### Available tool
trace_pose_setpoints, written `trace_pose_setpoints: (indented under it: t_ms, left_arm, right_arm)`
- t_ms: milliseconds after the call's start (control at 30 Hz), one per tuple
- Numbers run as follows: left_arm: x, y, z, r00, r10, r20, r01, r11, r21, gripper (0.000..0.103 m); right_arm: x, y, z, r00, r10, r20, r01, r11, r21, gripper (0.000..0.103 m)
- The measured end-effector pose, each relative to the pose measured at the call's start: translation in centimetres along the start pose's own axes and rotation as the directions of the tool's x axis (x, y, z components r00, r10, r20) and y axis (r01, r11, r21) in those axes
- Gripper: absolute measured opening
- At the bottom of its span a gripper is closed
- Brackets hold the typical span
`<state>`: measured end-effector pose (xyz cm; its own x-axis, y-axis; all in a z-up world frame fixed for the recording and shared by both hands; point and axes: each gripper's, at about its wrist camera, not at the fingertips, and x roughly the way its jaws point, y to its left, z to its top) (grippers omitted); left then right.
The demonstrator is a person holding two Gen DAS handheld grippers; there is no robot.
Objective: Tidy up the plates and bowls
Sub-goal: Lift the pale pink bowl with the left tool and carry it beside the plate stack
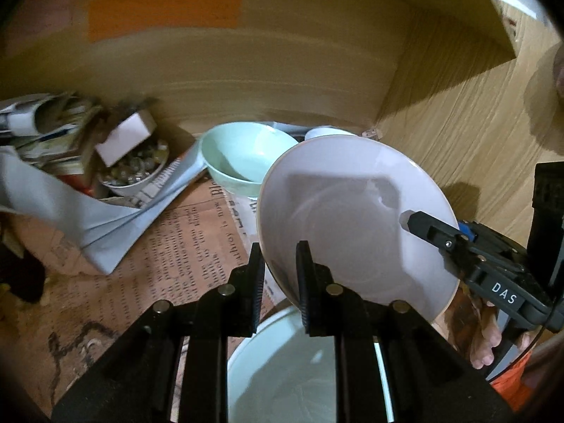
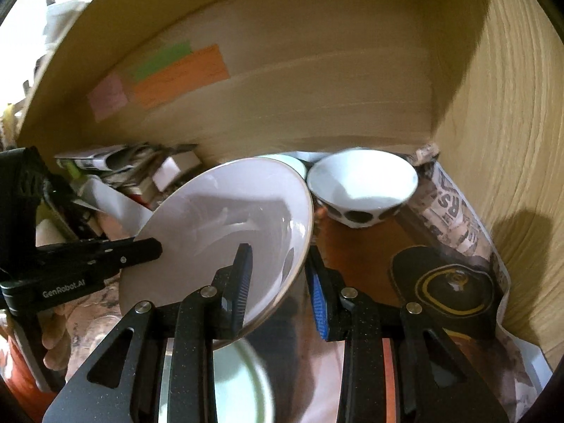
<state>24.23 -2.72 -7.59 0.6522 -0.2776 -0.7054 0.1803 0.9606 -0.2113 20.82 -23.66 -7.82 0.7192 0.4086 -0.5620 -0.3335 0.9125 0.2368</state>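
A pale lilac plate hangs tilted inside a wooden cupboard, gripped at opposite rims. My left gripper is shut on its near-left rim, and my right gripper is clamped on its right rim. In the right wrist view the right gripper pinches the plate at its edge, while the left gripper bites the far side. Under the plate lies a pale green plate. Behind stand a mint bowl and a white bowl with dark spots.
Newspaper lines the shelf floor. A heap of papers and a small bowl of glassy beads fill the left corner. A black object with a yellow ring lies at the right. Wooden walls close in behind and to the right.
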Motion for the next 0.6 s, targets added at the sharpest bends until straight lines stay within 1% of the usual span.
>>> trace_pose_setpoints:
  t_ms: [233,600]
  left_arm:
    - [-3.5,1.3,-1.9,0.999,0.018,0.046,-0.016,0.999,-0.045,0.017]
    - [-9.0,4.8,-5.8,0.991,0.063,0.114,-0.049,0.991,-0.124,0.017]
  right_arm:
    - [-1.1,2.6,-0.4,0.999,0.043,0.019,-0.042,0.998,-0.045,0.028]
    - [-0.5,7.6,-2.1,0.991,0.132,-0.024,-0.134,0.986,-0.096,0.028]
